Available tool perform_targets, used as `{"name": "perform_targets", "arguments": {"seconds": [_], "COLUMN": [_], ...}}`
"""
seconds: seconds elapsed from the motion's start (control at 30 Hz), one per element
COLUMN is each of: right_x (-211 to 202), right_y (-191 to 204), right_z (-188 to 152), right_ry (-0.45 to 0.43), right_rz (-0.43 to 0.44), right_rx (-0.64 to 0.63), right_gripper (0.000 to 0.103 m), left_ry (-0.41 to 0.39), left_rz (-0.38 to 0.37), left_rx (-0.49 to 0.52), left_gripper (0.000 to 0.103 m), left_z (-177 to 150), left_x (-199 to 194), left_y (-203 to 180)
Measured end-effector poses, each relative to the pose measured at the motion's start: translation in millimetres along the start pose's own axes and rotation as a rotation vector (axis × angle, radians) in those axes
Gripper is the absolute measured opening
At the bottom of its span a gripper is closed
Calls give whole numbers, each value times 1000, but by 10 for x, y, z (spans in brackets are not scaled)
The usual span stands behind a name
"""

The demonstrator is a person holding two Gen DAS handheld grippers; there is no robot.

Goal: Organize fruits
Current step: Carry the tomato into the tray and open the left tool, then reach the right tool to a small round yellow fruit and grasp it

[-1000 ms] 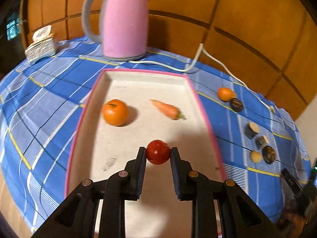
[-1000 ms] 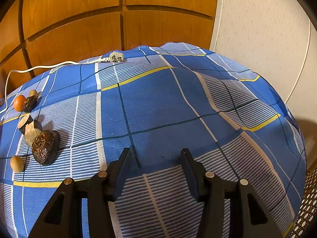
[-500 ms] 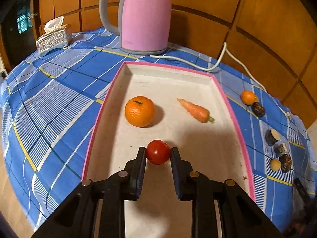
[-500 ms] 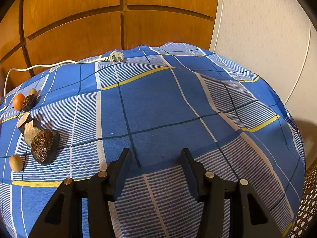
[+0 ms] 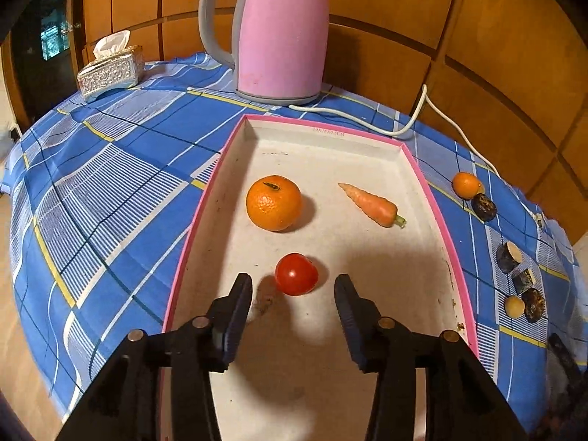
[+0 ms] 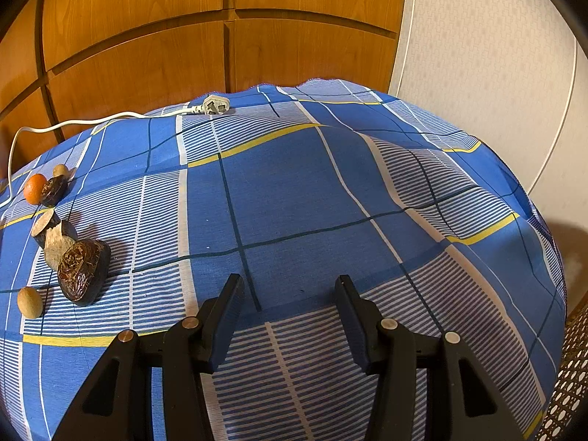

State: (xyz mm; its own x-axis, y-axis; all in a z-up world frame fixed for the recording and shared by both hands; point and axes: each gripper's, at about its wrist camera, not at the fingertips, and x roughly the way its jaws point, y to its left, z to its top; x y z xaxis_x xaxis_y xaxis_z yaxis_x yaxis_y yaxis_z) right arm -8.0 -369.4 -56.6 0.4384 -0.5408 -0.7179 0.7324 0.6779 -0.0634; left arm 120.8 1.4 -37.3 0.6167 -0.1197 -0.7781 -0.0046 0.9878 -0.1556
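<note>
In the left wrist view a pink-rimmed white tray [image 5: 191,235] holds an orange [image 5: 273,202], a carrot [image 5: 371,204] and a red tomato [image 5: 296,274]. My left gripper [image 5: 293,286] is open, its jaws on either side of the tomato without touching it; the tomato rests on the tray floor. My right gripper [image 6: 289,286] is open and empty above the blue checked cloth. A small orange [image 6: 33,188], dark wrinkled fruits [image 6: 82,270], cut pieces [image 6: 49,229] and a small tan fruit [image 6: 29,302] lie on the cloth at the left of the right wrist view.
A pink kettle [image 5: 281,33] stands behind the tray, its white cord [image 5: 411,125] running right to a plug [image 6: 215,106]. A silver tissue box [image 5: 110,70] sits at the far left. The loose fruits lie right of the tray [image 5: 514,268]. Wooden panels back the table.
My left gripper has opened and let go of the tomato, which now lies on the tray floor. The left gripper came closer over the tray. The right gripper has barely moved.
</note>
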Motion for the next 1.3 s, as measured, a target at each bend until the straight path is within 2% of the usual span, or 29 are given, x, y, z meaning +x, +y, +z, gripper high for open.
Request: {"name": "perform_targets", "arguments": {"seconds": [0.2,0.5,0.73,1.03,1.1,1.17,1.23,1.3], "right_x": [0,0,0,7,11,17,29,26], "right_y": [0,-1,-3,14,3,-6,-13,12], "right_z": [-1,-4,-5,12,25,55,111,194], "right_ry": [0,0,0,11,16,35,70,103], "right_rz": [0,0,0,0,6,9,34,93], "right_rx": [1,1,1,-3,-2,5,18,37], "right_gripper": [52,52,52,52,52,52,52,49], "left_ry": [-24,-37,-42,-50,-67,-76,-80,-83], "left_rz": [-20,-58,-81,-95,-83,-93,-95,-94], "left_rx": [6,33,74,52,57,44,41,44], "left_gripper": [57,65,66,67,72,73,73,73], "left_z": [-45,-213,-433,-645,-668,-671,-664,-665], "left_x": [-154,-380,-508,-583,-605,-613,-609,-606], "left_y": [19,36,93,250,261,291,294,290]}}
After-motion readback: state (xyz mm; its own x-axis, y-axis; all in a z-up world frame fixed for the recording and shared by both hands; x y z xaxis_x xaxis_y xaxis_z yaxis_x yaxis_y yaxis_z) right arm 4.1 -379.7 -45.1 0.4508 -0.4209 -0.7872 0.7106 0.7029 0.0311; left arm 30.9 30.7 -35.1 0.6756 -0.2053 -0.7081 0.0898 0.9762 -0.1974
